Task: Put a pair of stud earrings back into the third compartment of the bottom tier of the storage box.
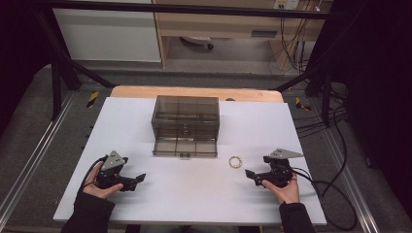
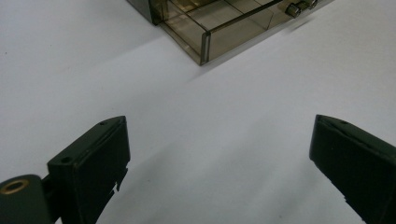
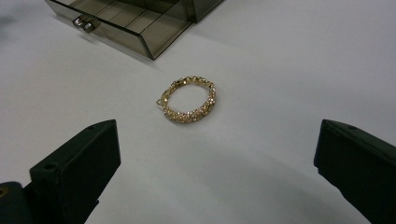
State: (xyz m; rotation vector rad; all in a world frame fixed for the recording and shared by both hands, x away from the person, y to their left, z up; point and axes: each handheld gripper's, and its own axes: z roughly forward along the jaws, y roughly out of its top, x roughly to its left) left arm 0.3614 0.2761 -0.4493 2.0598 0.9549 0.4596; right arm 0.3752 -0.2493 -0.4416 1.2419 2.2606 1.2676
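A smoky clear drawer box stands mid-table with its bottom drawer pulled out; the drawer's compartments look empty. A gold beaded bracelet lies flat on the white table to the right of the drawer. My right gripper rests open on the table just short of the bracelet, which lies ahead between its jaws. My left gripper sits open at the front left, holding nothing, pointing toward the drawer's corner.
The white tabletop has a wooden edge at the back. Black cables trail off the right side. Dark frame bars stand at the back corners.
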